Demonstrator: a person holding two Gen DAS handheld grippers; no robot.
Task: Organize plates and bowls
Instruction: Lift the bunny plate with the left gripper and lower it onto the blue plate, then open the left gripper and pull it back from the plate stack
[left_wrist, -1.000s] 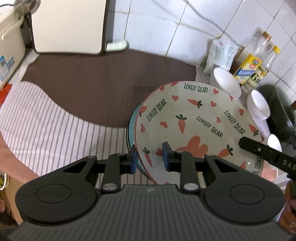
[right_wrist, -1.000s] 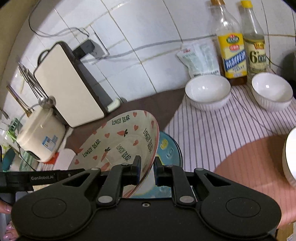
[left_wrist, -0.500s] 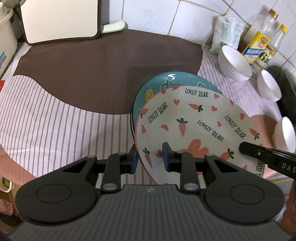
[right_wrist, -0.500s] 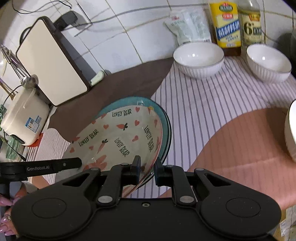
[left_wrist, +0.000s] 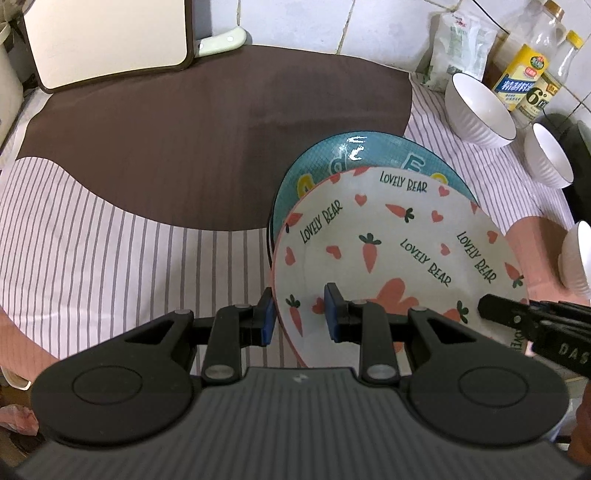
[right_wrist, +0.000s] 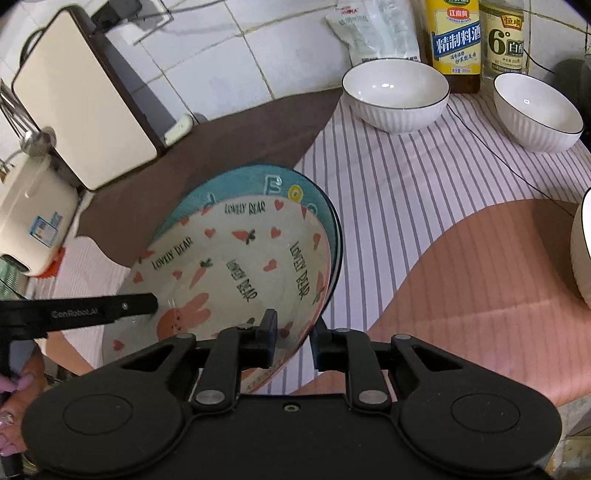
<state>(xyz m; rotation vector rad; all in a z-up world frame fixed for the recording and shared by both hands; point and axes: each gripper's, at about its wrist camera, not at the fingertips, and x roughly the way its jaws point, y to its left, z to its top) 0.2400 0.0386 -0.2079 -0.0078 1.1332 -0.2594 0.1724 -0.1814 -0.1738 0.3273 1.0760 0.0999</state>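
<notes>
Altogether: two plates (left_wrist: 388, 236), three white bowls (right_wrist: 395, 94), two bottles (right_wrist: 456, 40).

cream carrot-and-heart plate (left_wrist: 391, 243), teal plate (left_wrist: 332, 158), purple-striped tablecloth (left_wrist: 92, 251)

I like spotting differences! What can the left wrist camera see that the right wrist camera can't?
Only the left wrist view shows the pink bag at the table's edge. Only the right wrist view shows the rice cooker and the hand with painted nails. Both show the carrot plate over the blue plate, the white bowls and the bottles.
</notes>
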